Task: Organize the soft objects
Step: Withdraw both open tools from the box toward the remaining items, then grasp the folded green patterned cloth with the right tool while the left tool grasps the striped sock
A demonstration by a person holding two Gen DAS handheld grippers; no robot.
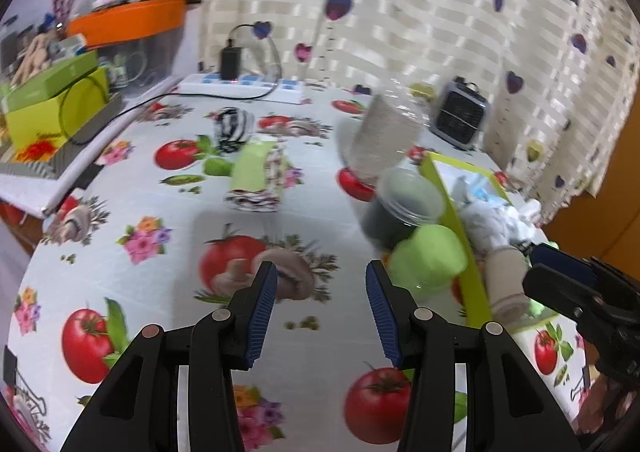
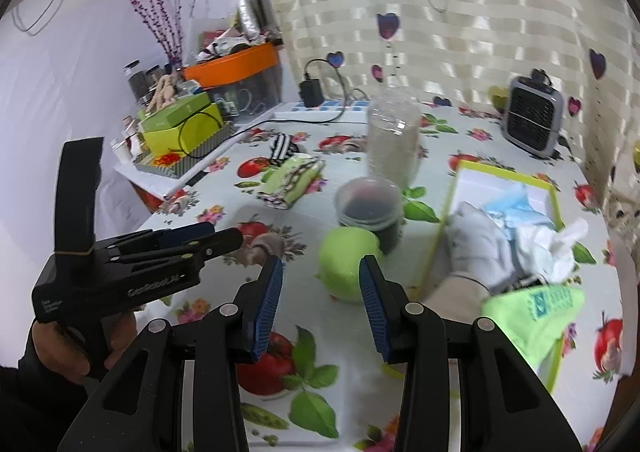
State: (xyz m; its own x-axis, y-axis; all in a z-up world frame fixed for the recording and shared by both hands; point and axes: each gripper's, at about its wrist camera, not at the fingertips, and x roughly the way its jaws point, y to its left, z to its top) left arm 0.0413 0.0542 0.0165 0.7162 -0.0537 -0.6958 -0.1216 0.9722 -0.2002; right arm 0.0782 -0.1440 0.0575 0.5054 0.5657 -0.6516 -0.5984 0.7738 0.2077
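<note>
A green-rimmed box [image 2: 447, 228] on the right of the table holds white cloth [image 2: 480, 240], a blue mask [image 2: 516, 208], tissue and a green cloth [image 2: 536, 312]. The box also shows in the left wrist view [image 1: 460, 220]. A folded green floral cloth [image 1: 258, 176] [image 2: 294, 182] and a striped black-and-white sock [image 1: 234, 126] [image 2: 282, 146] lie mid-table. A soft green ball [image 1: 428, 256] [image 2: 348, 260] sits beside the box. My left gripper [image 1: 322, 316] is open and empty above the tablecloth. My right gripper [image 2: 320, 308] is open and empty just before the ball.
A dark lidded jar [image 2: 370, 208] and a tall clear bottle [image 2: 394, 140] stand behind the ball. A small grey fan [image 2: 534, 116] is at the back right. A power strip [image 1: 240, 86] lies at the back. Boxes [image 1: 56, 100] are stacked on the left shelf.
</note>
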